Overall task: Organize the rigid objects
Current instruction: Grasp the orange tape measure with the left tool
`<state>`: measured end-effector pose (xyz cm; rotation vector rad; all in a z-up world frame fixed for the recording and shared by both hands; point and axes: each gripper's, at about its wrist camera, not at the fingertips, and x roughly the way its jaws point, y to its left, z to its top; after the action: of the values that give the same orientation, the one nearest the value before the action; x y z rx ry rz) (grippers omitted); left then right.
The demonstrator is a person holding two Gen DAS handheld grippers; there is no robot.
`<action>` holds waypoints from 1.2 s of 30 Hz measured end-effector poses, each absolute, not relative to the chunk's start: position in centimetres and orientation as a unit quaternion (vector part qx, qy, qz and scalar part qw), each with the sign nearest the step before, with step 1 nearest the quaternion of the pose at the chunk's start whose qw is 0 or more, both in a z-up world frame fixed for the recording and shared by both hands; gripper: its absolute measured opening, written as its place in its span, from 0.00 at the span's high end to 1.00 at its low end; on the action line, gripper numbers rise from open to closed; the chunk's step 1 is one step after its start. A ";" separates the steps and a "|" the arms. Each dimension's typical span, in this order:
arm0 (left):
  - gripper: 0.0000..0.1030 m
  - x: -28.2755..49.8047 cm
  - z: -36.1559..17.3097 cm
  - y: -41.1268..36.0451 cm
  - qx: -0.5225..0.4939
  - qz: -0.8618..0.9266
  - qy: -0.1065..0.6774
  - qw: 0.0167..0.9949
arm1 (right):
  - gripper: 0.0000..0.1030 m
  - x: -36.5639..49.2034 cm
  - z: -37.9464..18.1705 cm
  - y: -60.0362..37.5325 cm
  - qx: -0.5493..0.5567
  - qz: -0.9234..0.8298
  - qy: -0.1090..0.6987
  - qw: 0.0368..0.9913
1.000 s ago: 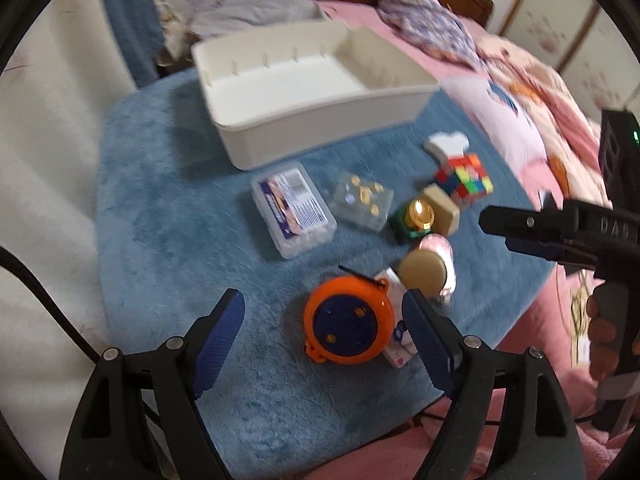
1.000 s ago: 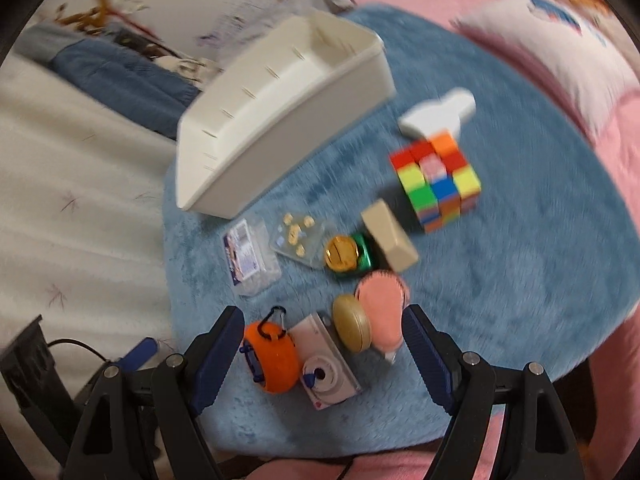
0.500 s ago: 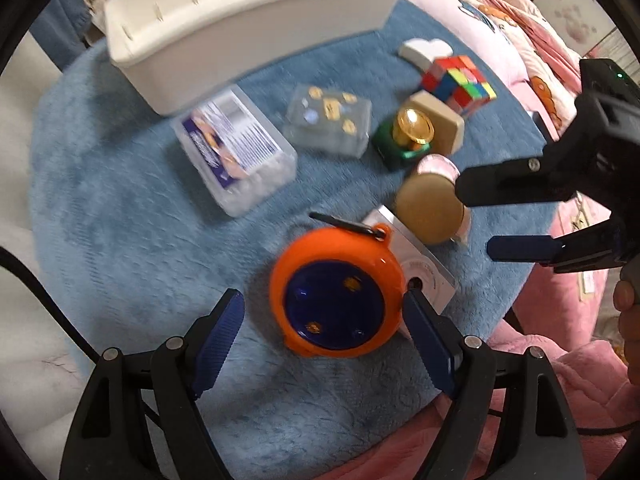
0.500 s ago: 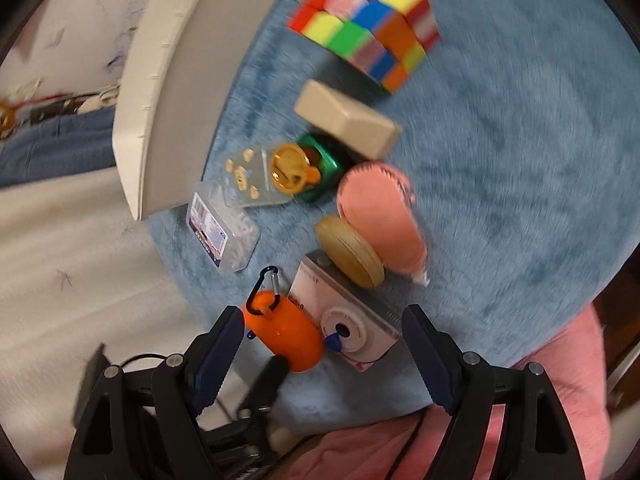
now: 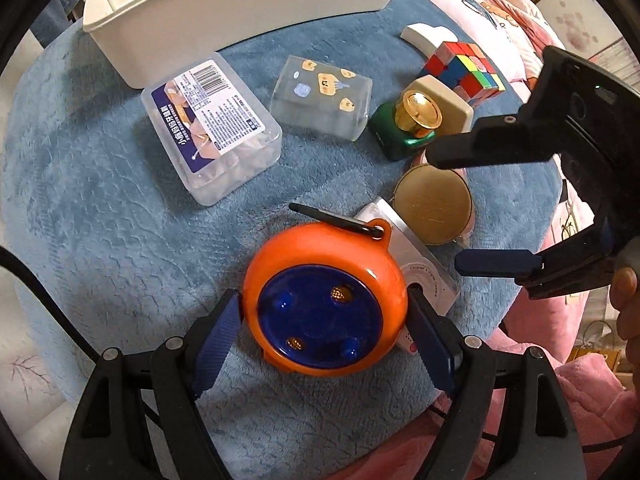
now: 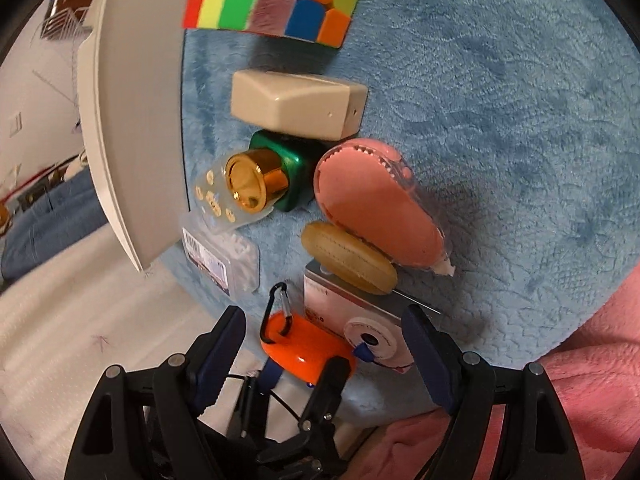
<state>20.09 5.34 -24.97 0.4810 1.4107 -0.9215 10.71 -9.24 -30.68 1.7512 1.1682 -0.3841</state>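
Risk assessment at the point where the left tongs (image 5: 324, 320) straddled the round orange case with a blue centre and black carabiner clip (image 5: 326, 300). Both blue pads sat just beside its flanks, spread, with no visible pinch; whether either pad touched the shell could not be told. The case lay on the blue plush-covered table (image 5: 100, 200), its edge touching or overlapping the silver-and-white compact toy camera (image 5: 424, 276).

Hazards judged from this:
- The right-hand pad of the left tongs came down at the seam between case and camera. Closing there could catch the camera's corner, dragging it along or tilting the case.
- The case's domed sides looked smooth; a squeeze high on the curve could squirt it out downward.
- The round tan leather-look pouch (image 5: 432, 208) rested on the camera's far end; any shove of the camera would probably disturb it and the pink oval packet (image 6: 376, 208) behind.
- The right tongs (image 6: 324, 348), also spread and holding nothing, hung close over the same cluster, so the two tools might collide on the lift.
- The carabiner could snag on the plush.

The white plastic bin (image 5: 240, 20), the likely destination, stood at the table's far side, past the clear lidded box with a blue label (image 5: 212, 132), which lay in the direct path.
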 end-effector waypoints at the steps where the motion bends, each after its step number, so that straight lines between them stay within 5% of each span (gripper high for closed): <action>1: 0.19 20.2 -25.0 5.4 0.208 -0.403 0.620 0.641 | 0.21 10.8 -30.8 -9.4 0.720 -0.158 0.479 0.476; 11: 0.20 21.5 -25.7 5.0 0.183 -0.390 0.634 0.642 | 0.29 10.3 -31.6 -10.8 0.745 -0.187 0.470 0.435; 19: 0.20 22.7 -25.9 5.2 0.158 -0.376 0.650 0.641 | 0.48 7.8 -32.7 -12.6 0.766 -0.208 0.470 0.386; 29: 0.20 22.4 -25.7 6.9 0.139 -0.358 0.653 0.653 | 0.50 7.7 -32.5 -12.5 0.770 -0.205 0.470 0.381; 33: 0.20 22.0 -25.6 7.6 0.131 -0.348 0.656 0.657 | 0.72 7.9 -32.7 -11.7 0.777 -0.192 0.466 0.376; 36: 0.20 21.9 -25.6 8.2 0.127 -0.343 0.661 0.655 | 0.74 7.6 -32.1 -11.6 0.773 -0.194 0.460 0.391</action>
<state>21.91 8.17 -25.56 0.2874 1.4987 -0.7766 7.63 -11.61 -32.09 1.9636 1.1685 -0.4933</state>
